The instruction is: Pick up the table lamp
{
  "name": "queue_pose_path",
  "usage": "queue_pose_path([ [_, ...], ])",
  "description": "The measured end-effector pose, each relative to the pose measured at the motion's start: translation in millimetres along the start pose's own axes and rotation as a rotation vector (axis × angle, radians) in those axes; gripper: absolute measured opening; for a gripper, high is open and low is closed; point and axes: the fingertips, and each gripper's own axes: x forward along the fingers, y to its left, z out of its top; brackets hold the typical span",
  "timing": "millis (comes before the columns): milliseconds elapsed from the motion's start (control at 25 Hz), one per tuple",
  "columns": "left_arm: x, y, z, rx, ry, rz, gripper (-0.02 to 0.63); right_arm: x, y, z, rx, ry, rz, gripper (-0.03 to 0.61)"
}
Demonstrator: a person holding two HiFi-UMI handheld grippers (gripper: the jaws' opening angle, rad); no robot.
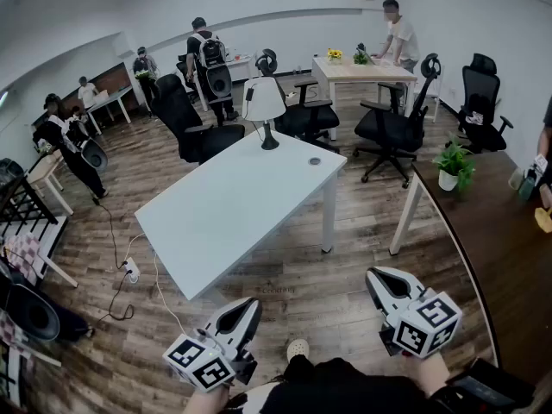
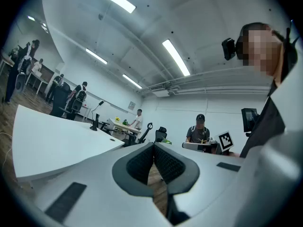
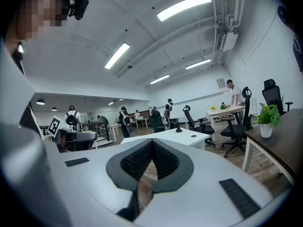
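Nearest in the head view are the two tools, held low in front of the person's body. The left tool point(image 1: 245, 307) and the right tool point(image 1: 376, 276) both aim forward over the wooden floor toward the white bench point(image 1: 226, 210). The table lamp point(image 1: 264, 110), white shade on a dark stem and foot, stands at the bench's far end, well apart from both tools. Office chairs point(image 1: 308, 115) crowd close behind it.

In the left gripper view the ribbed pads are pressed together with nothing between them. The bench top runs off to the left, and the lamp's dark foot point(image 2: 95, 124) is small at its far end.

In the right gripper view the pads likewise meet on nothing, with the lamp point(image 3: 178, 127) tiny beyond the tips.

As a judgement, the lamp looks top-heavy. A tool reaching it with its jaws unopened would push rather than grip and could tip it off the far edge. Pinching the shade instead of the stem might dent it.

Both hands hold the tools roughly level, the right dipping slightly.
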Motion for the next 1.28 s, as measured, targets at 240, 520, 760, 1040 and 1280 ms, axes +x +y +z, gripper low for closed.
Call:
queue_pose_path([
  [240, 7.2, 7.7, -1.2, 0.002, 0.006, 0.006, 0.014, 8.2, -7.7, -2.0, 0.006, 0.013, -0.014, 0.015],
  [520, 14.3, 18.4, -4.9, 0.003, 0.009, 0.019, 0.014, 24.8, -17.8, -21.4, 0.042, 0.047, 0.007, 0.015],
  [760, 42.8, 74.0, -1.1, -0.001, 0.023, 0.072, 0.014, 73.4, -41.7, -16.5, 0.076, 0.043, 0.014, 0.015],
  [1040, 114.0, 138.7, 41.2, -0.036, 0.002, -0.005, 0.014, 163.9, -80.6, 30.1, 0.033, 0.030, 0.005, 0.015],
  [1280, 163.8, 197.6, 79.6, -0.042, 0.014, -0.030, 0.014, 231.8, -106.2, 68.1, 0.015, -0.005, 0.000, 0.015],
])
